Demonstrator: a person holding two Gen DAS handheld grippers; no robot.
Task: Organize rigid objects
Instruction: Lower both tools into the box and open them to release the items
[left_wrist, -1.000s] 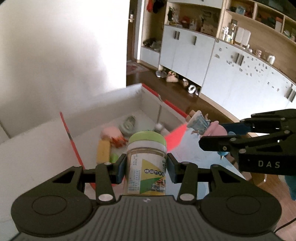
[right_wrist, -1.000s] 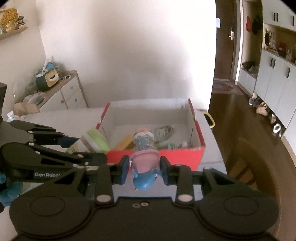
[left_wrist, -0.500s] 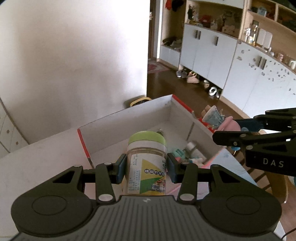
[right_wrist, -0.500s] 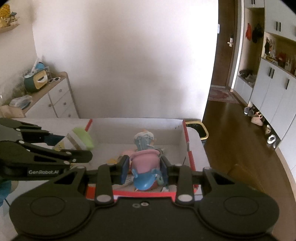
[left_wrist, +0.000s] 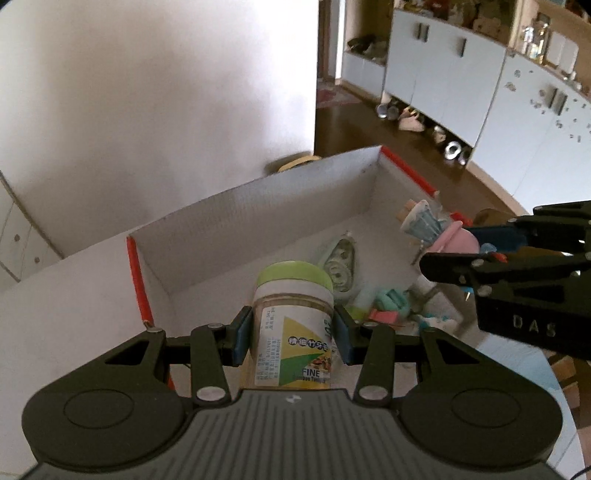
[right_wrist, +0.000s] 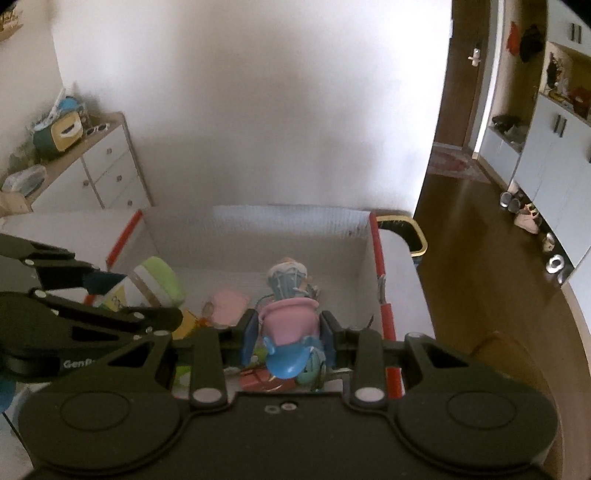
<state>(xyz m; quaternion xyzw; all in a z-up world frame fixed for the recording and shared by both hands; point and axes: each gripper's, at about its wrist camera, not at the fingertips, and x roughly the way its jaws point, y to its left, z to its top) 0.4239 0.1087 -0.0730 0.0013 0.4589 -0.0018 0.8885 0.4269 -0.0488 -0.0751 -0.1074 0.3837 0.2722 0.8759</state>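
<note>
My left gripper (left_wrist: 292, 334) is shut on a clear jar (left_wrist: 293, 325) with a green lid and a yellow-green label, held over the open white box with red edges (left_wrist: 258, 206). My right gripper (right_wrist: 289, 332) is shut on a pink and blue toy figure (right_wrist: 290, 321), also above the box (right_wrist: 295, 229). In the left wrist view the right gripper (left_wrist: 461, 251) comes in from the right with the toy figure (left_wrist: 436, 229). In the right wrist view the left gripper (right_wrist: 118, 291) holds the jar (right_wrist: 155, 280) at the left.
Inside the box lie a tape dispenser (left_wrist: 340, 262), teal and pink small items (left_wrist: 391, 302) and a pink toy (right_wrist: 229, 306). The box stands on a white table (left_wrist: 66, 295). A drawer unit (right_wrist: 107, 166) stands left; white cabinets (left_wrist: 461, 74) and wood floor right.
Both grippers have moved forward and down over the box, which now fills more of each view. Jar and toy stay gripped; the box's inside is now below them.
</note>
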